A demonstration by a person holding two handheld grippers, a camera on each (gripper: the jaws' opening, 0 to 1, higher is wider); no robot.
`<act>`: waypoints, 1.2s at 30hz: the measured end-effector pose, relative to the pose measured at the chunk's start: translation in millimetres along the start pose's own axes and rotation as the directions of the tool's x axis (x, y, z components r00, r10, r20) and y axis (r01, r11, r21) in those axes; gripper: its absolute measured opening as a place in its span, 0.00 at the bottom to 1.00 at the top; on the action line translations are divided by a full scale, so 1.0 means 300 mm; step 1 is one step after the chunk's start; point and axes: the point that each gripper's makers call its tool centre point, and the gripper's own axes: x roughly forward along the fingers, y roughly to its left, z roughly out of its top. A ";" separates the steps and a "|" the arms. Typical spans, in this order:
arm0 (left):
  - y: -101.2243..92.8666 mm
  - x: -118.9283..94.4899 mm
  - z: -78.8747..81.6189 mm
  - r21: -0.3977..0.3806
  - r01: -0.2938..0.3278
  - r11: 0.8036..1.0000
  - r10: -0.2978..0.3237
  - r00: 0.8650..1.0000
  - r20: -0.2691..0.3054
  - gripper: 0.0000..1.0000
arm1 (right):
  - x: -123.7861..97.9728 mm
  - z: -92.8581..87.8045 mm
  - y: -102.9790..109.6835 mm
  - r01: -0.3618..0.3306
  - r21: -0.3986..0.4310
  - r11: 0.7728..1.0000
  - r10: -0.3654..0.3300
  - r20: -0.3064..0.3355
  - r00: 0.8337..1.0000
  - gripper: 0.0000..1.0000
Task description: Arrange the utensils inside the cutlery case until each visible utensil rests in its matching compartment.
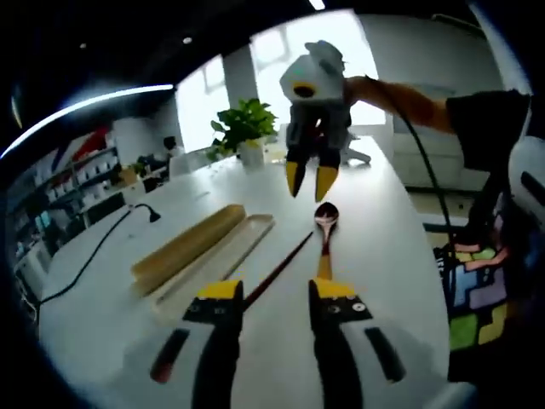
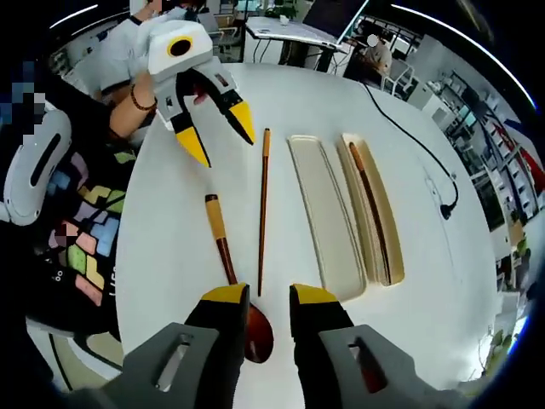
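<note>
A wooden spoon (image 1: 324, 223) (image 2: 223, 247) and one dark chopstick (image 1: 279, 269) (image 2: 262, 204) lie loose on the white table. Beside them sits the beige cutlery case in two halves: a shallow empty tray (image 1: 228, 258) (image 2: 326, 213) and a deeper half (image 1: 187, 245) (image 2: 387, 217) holding a second chopstick (image 2: 366, 200). My left gripper (image 1: 277, 292) (image 2: 218, 132) is open near the spoon's handle end. My right gripper (image 2: 268, 298) (image 1: 310, 181) hangs open just above the spoon's bowl, holding nothing.
A black cable (image 1: 94, 251) (image 2: 417, 141) runs over the table beyond the case. A potted plant (image 1: 244, 128) stands at the far end. A person in a patterned top (image 2: 81, 230) stands at the table's edge beside the spoon.
</note>
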 end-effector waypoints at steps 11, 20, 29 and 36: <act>0.057 -0.037 -0.008 -0.039 -0.079 0.996 0.079 0.997 0.015 0.33 | 0.148 0.212 -0.012 -0.069 -0.083 0.994 0.074 0.057 0.996 0.18; 0.122 -0.059 -0.041 -0.041 -0.135 0.990 0.134 0.991 -0.010 0.33 | 0.255 0.289 0.000 -0.139 -0.136 0.981 0.144 0.025 0.989 0.18; 0.230 -0.115 -0.080 -0.054 -0.201 0.978 0.199 0.979 -0.036 0.32 | 0.300 0.304 -0.007 -0.154 -0.087 0.984 0.155 -0.003 0.988 0.15; 0.288 -0.161 -0.087 -0.110 -0.235 0.966 0.233 0.972 -0.029 0.31 | 0.332 0.294 0.019 -0.171 -0.079 0.982 0.170 -0.020 0.985 0.11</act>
